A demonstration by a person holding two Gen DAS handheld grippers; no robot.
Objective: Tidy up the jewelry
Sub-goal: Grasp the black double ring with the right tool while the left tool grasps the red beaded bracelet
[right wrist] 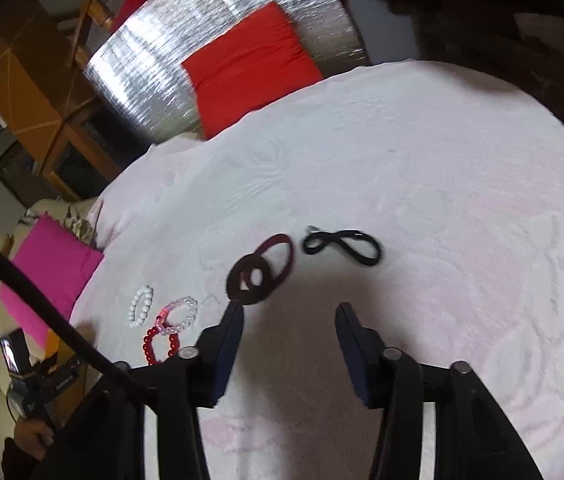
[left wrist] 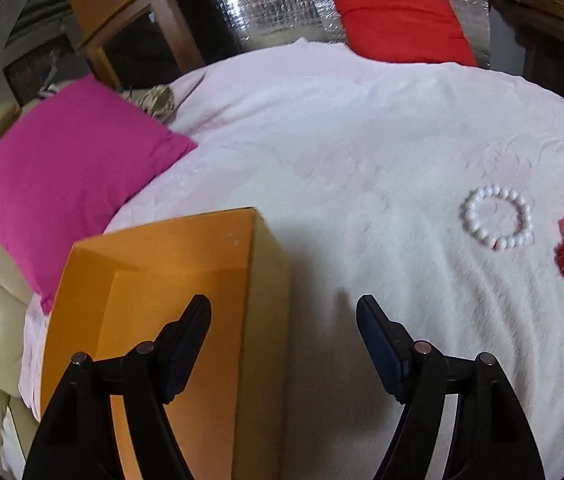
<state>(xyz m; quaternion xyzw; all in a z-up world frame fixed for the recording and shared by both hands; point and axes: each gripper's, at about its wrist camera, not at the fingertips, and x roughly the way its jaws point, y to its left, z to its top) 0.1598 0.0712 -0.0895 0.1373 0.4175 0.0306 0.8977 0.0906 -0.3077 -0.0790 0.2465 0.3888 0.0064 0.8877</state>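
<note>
On the bed [right wrist: 402,152], both tools, left [left wrist: 284,304] and right [right wrist: 289,312], hang open and empty; bracelets [right wrist: 258,274] lie loose. Likely next: right tool grips one, then carries it to the box [left wrist: 186,264].

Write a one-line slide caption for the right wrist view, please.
Open right gripper above a pale blanket, near dark bands, a black cord and beaded bracelets.

A pale pink blanket [left wrist: 362,160] carries an orange box [left wrist: 186,264], beaded bracelets [left wrist: 498,218], dark bands [right wrist: 260,274] and a magenta pillow [left wrist: 70,176].
</note>
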